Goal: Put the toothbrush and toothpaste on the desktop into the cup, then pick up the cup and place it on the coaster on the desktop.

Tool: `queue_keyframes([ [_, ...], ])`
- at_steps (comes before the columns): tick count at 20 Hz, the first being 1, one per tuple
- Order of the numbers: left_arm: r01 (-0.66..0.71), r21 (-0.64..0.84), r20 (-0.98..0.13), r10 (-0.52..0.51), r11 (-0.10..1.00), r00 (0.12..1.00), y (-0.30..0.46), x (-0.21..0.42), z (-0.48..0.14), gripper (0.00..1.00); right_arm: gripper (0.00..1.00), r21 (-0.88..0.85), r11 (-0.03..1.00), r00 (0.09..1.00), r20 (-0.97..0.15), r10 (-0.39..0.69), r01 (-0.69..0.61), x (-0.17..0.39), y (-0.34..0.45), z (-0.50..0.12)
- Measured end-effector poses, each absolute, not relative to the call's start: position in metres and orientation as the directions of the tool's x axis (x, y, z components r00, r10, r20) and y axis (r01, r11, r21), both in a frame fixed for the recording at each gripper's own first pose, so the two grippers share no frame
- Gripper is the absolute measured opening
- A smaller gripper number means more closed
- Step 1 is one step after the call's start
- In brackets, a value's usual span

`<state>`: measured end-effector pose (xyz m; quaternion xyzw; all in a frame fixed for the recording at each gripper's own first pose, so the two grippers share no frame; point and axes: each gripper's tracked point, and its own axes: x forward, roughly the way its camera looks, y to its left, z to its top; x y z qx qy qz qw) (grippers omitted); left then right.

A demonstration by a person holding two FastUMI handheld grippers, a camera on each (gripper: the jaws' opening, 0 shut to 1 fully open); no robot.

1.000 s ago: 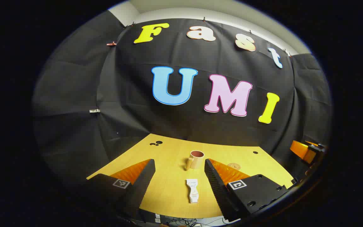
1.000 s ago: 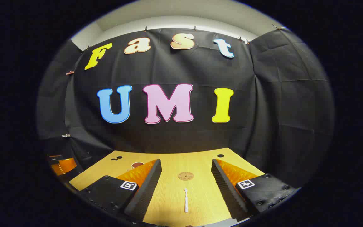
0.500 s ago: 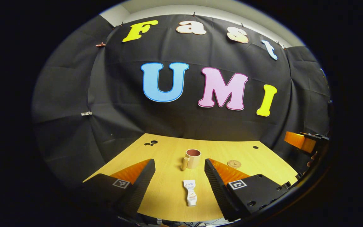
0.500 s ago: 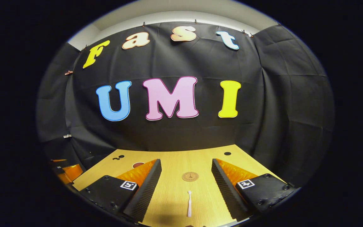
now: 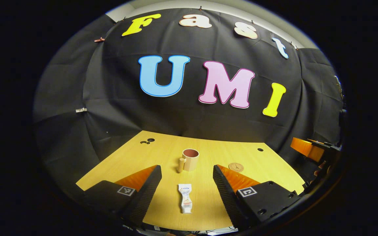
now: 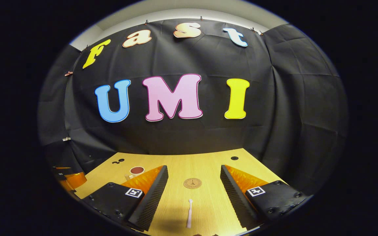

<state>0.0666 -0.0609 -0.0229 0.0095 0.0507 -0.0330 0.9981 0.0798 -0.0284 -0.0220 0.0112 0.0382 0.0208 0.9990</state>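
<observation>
My left gripper point(image 5: 187, 193) has two wedge-shaped fingers with ribbed inner faces, each on a black block carrying a square black-and-white marker and round screws. My right gripper point(image 6: 194, 196) is built the same: ribbed wedges, black blocks, markers, screws.

- The place was a recording booth, not a home: black cloth point(image 5: 77, 85) was clipped up as walls on every side.
- A bare pale wooden desk point(image 5: 162, 150) with cable holes point(image 5: 260, 149) stood inside.
</observation>
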Motion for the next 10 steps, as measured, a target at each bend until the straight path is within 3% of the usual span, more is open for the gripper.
queue_keyframes([
  [10,0.079,-0.001,-0.28,-0.076,0.997,0.957,-0.061,0.123,-0.09,0.98,0.98,0.021,0.998,0.992,-0.108,0.058,-0.056,0.129,-0.036,-0.042],
])
